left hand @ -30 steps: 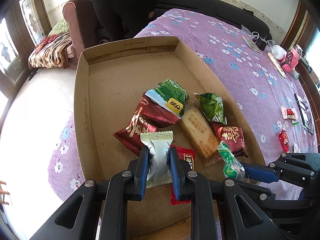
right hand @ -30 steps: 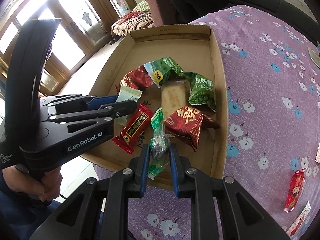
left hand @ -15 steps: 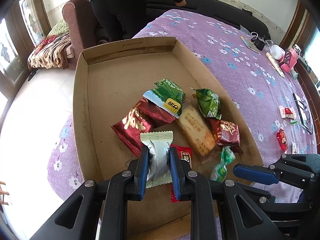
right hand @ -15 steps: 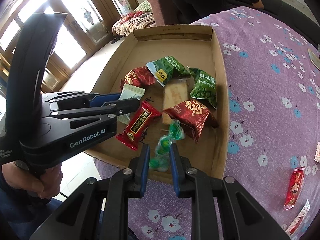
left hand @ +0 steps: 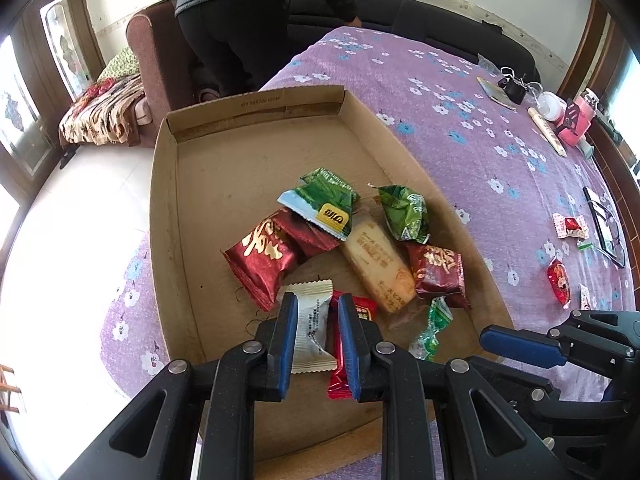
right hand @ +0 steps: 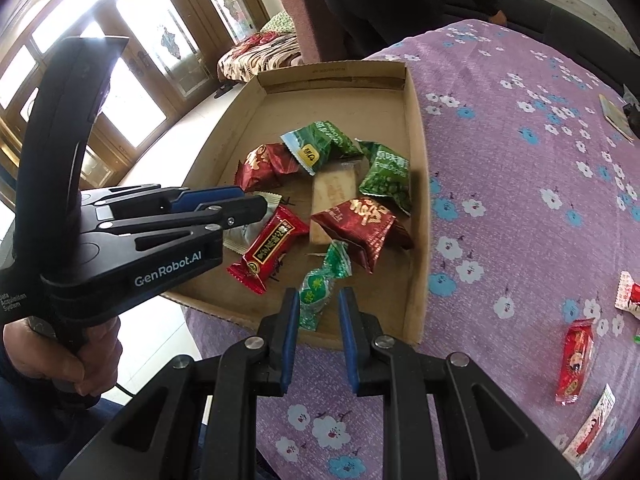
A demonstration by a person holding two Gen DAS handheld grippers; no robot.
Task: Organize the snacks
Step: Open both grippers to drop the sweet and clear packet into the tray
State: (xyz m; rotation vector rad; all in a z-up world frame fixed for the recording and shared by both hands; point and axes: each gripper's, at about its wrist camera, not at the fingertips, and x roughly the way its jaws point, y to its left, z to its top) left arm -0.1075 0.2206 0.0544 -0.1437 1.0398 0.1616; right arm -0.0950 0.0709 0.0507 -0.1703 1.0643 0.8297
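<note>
Left gripper (left hand: 313,334), left wrist view: we are clamping it on the white packet (left hand: 312,322), holding that packet over the near end of the cardboard tray (left hand: 168,240). Inside the tray, beyond the packet, we are listing a red pouch (left hand: 262,258), a green pouch (left hand: 322,204), a beige biscuit bar (left hand: 378,264), a second green bag (left hand: 404,212) and a dark red pouch (left hand: 438,274). Right of the tray, on the purple cloth (left hand: 460,120), loose sweets (left hand: 558,280) are waiting.

Right gripper (right hand: 316,326), right wrist view: we are pinching it on the green twisted candy (right hand: 320,290) just above the tray's near edge, beside a red bar (right hand: 272,244). Another red sweet (right hand: 574,366) is lying on the cloth, well right of the tray.

Handling note: we judge both items are due for release. We should be lowering each toward bare cardboard near the tray's front, spreading the fingers only once the wrapper is resting, so the light packets are not sliding onto the heap or over the rim.
</note>
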